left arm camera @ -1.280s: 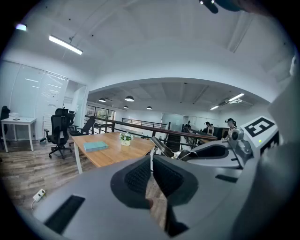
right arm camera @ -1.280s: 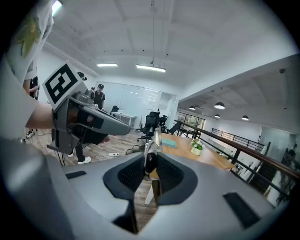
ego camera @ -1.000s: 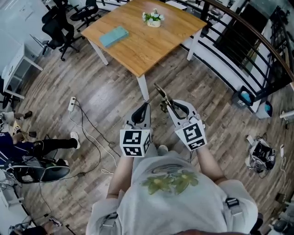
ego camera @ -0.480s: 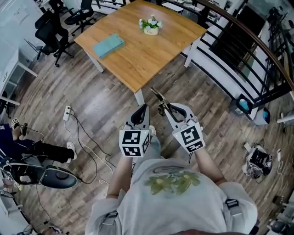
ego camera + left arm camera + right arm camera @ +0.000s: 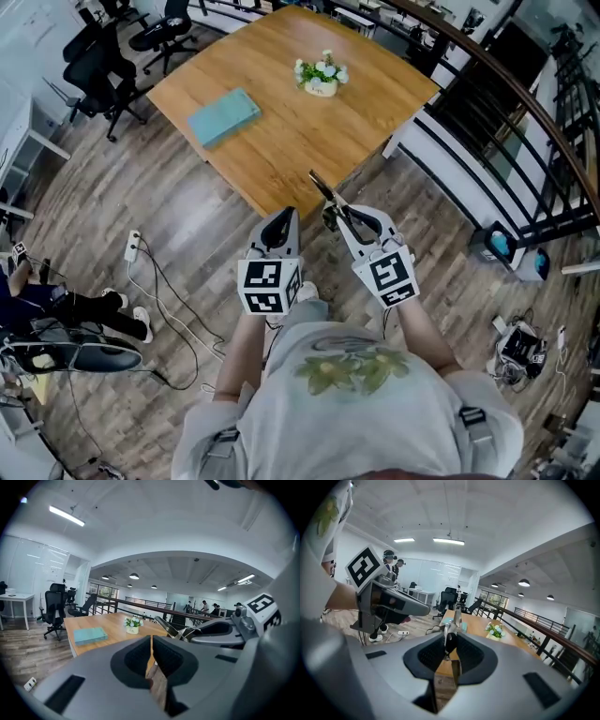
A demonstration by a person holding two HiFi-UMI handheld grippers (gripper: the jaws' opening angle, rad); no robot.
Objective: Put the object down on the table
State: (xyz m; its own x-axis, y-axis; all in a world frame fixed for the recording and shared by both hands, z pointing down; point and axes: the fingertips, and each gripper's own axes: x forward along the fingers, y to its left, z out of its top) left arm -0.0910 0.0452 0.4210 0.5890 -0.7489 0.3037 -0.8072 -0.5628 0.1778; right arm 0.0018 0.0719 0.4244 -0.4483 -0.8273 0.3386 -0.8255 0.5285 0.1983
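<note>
My right gripper (image 5: 339, 214) is shut on a slim metal tool (image 5: 326, 193) whose long thin end sticks out ahead of the jaws. In the right gripper view the tool (image 5: 450, 629) stands upright between the pads of that gripper (image 5: 451, 641). It also shows from the side in the left gripper view, as the tool (image 5: 169, 626). My left gripper (image 5: 284, 217) is shut with nothing in it, jaws together (image 5: 151, 640). Both grippers hover at the near corner of a wooden table (image 5: 281, 112), side by side, pointing slightly down.
On the table lie a teal book (image 5: 223, 116) and a small pot of flowers (image 5: 322, 75). Office chairs (image 5: 103, 56) stand at the far left. A black railing (image 5: 506, 103) runs along the right. A power strip with cables (image 5: 131, 248) lies on the floor at left.
Both grippers have travelled forward together with the tool still held. The table has come closer, so its near corner now lies just under the fingertips.
</note>
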